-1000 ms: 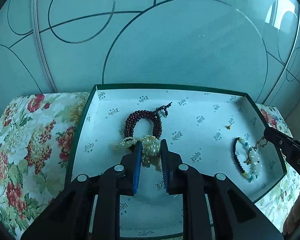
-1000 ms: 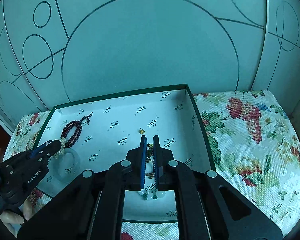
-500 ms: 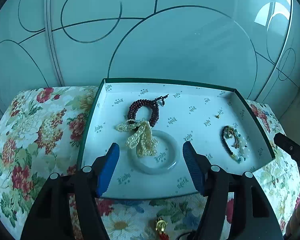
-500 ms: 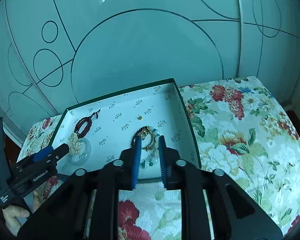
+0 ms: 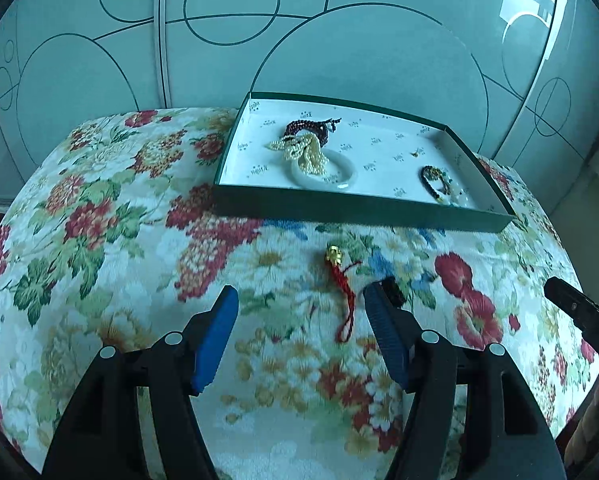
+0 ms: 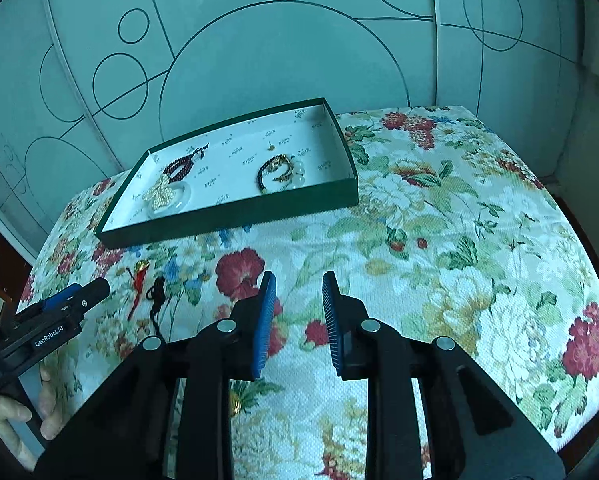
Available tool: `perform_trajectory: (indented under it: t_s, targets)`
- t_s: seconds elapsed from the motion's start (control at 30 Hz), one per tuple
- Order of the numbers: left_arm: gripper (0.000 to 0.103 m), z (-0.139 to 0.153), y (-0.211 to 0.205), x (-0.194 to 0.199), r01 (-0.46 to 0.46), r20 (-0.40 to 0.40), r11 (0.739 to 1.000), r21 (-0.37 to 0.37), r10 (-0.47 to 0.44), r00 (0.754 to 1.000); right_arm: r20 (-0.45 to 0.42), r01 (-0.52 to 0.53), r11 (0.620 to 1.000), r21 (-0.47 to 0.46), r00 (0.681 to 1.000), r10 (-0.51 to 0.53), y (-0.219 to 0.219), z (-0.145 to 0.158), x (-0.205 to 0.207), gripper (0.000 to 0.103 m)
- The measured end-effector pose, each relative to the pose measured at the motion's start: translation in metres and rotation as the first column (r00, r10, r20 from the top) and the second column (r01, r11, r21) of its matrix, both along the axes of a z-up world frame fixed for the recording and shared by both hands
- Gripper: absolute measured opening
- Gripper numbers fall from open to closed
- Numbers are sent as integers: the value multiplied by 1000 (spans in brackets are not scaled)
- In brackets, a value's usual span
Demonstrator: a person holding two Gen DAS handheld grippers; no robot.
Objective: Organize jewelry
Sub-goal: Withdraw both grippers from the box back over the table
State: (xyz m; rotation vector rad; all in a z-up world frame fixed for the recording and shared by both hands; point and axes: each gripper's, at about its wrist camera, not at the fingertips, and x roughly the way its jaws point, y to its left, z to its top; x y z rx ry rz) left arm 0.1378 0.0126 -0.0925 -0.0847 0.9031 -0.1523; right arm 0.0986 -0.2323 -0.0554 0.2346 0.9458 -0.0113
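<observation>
A shallow green box (image 5: 363,206) with a white printed lining is seen in the upper centre of the left wrist view, its long axis running from left to right and dipping slightly toward the right. In its left part a dark red bead bracelet (image 5: 311,127), a cream pearl strand (image 5: 303,152) and a pale bangle (image 5: 323,168) are gathered, the pearls lying across the bangle. Toward its right end a dark beaded bracelet with pale beads (image 5: 437,184) is found, and a tiny gold piece (image 5: 415,153) lies apart above it.

Below the box, on the cloth, a red cord charm with a gold head (image 5: 341,280) is laid almost upright in the frame, gold end pointing up toward the box and red tail trailing down. In the right wrist view a small black cord (image 6: 157,292) is seen just beside it.

The left gripper (image 5: 301,298) is held with its jaws wide apart and nothing between the pads; the charm's tail lies on the cloth in the gap. The right gripper (image 6: 299,284) has its jaws parted more narrowly and is likewise empty.

The surface is a rounded cushion covered in a floral cloth (image 6: 459,216) of red and white blooms. Behind it, frosted glass panels (image 5: 359,60) with thin circle and arc lines fill the background.
</observation>
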Motion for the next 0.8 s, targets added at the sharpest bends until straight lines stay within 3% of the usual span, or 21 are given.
perform_trajectory:
  t_s: [0.37,0.8]
  targets:
    - [65,-4,5,-55,-7,-33,1000,-11,6,999,-21,-68,998,-6,997,68,36,-2,-48,24]
    - [65,-9,12,-76,-12,-39,1000,-9,11,999,-50,-152,988,0,987,152,73,-11,-77,24]
